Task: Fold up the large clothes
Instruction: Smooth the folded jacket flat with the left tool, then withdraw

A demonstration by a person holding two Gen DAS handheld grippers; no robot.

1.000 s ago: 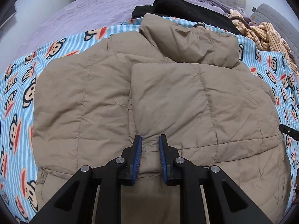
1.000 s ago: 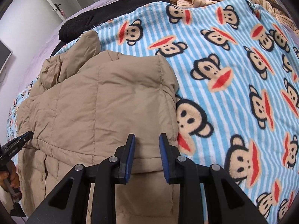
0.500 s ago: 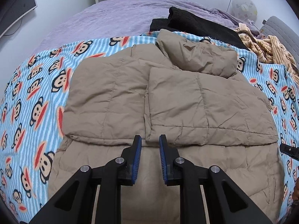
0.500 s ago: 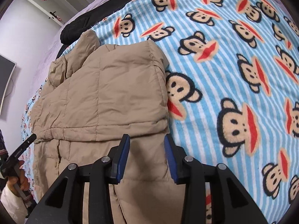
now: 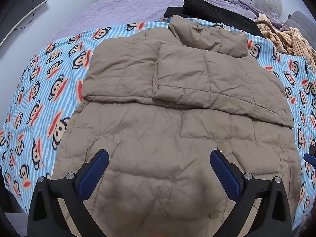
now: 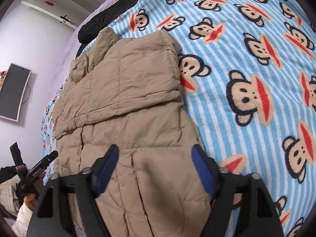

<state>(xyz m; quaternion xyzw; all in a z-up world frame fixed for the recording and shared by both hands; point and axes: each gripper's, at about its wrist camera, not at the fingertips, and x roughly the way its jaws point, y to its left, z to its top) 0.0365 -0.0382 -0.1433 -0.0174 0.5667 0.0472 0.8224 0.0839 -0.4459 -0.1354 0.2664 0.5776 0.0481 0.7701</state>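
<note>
Tan quilted puffer jacket (image 5: 169, 134) spread flat on the monkey-print striped blanket (image 5: 49, 90) covering the bed, both sleeves folded in across the chest, hood (image 5: 209, 37) bunched at the far end, hem nearest the cameras. Beyond the hood, a black garment (image 5: 213, 11) on purple bedding (image 5: 126, 6); a striped yellow cloth (image 5: 284, 39) heaped at the far right. Nothing lying on top of the jacket. Left gripper (image 5: 159, 164) tilted steeply down over the hem, fingers (image 5: 94, 171) just opened wide, holding nothing. Right gripper (image 6: 155, 160) over the jacket's right edge, fingers (image 6: 201, 169) likewise just opened, empty.
</note>
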